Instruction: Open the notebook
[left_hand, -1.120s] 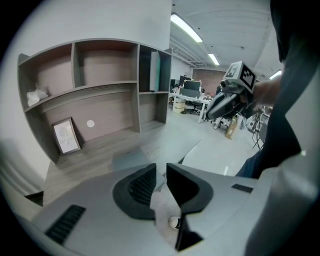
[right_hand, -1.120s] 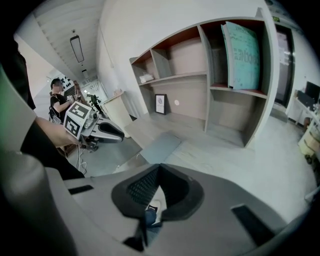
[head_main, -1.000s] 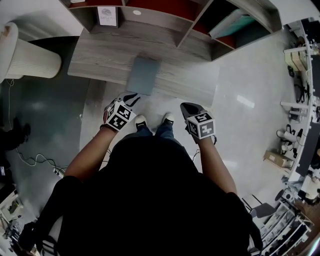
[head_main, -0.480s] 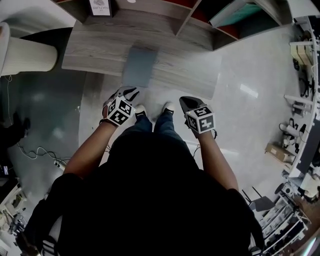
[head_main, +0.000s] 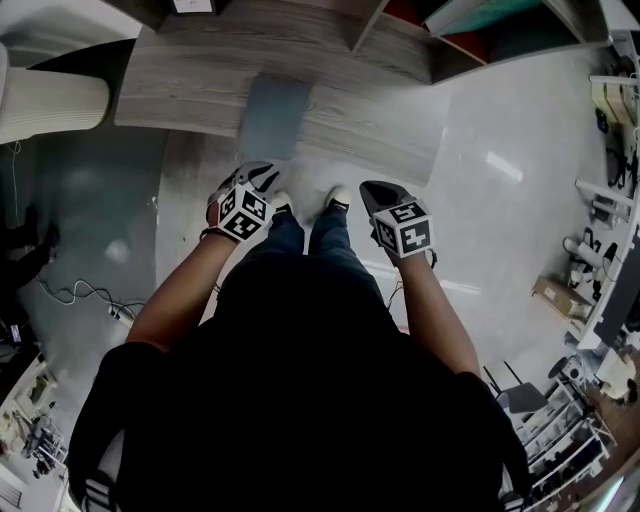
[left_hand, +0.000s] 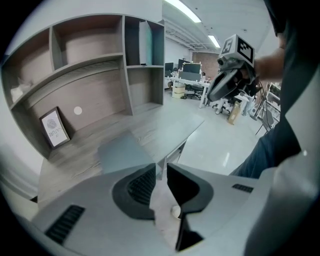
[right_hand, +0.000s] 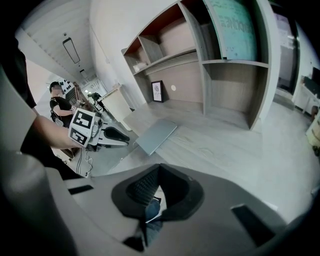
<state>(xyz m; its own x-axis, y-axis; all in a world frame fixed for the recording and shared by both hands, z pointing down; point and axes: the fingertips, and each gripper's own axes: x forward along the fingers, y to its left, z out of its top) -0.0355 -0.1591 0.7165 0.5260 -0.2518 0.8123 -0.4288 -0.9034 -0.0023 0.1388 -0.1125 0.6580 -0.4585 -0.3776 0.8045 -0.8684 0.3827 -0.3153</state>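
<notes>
Flat grey closed notebook (head_main: 272, 117), laid on pale wood-grain desk (head_main: 190, 80), unmoved over the last second; left gripper (head_main: 260, 175), jaws narrowly parted on nothing, and right gripper (head_main: 374, 190), jaws closed empty, kept short of it, so opening is judged unstarted.

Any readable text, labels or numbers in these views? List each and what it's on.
Framed picture: some print, too small to read.
Teal panel standing in the shelf unit: a line of print, too blurred to read.
Notebook: plain grey cover, no text visible.
Marker cubes: square patterns only, no words or numbers.
</notes>
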